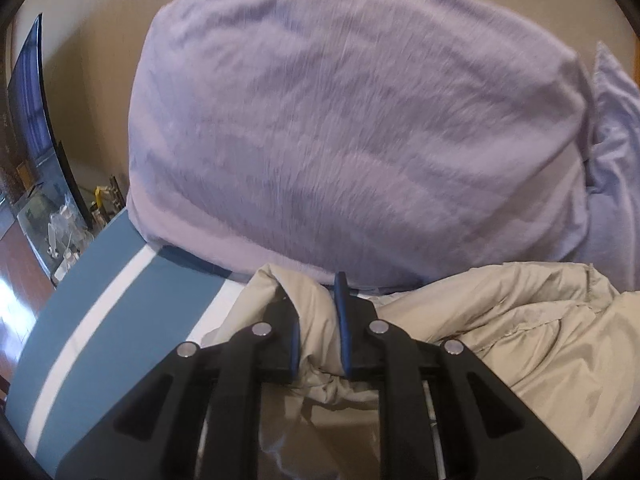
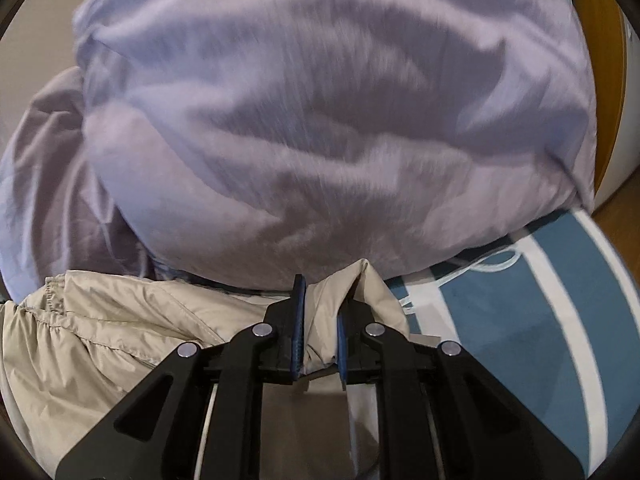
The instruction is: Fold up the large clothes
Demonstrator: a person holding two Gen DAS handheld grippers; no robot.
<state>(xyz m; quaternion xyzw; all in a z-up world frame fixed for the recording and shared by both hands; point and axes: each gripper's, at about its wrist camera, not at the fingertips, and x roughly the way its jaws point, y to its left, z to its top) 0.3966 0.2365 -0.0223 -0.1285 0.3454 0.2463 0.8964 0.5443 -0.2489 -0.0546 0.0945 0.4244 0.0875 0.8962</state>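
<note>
Left gripper (image 1: 320, 320) and right gripper (image 2: 320, 320) each pinch the beige jacket (image 1: 500, 328); keep tension even toward the pillow (image 1: 352, 128) at 12 o'clock.

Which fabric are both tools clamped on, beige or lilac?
The beige garment: bunched between both tools. The lilac bedding lies beyond, untouched.
</note>
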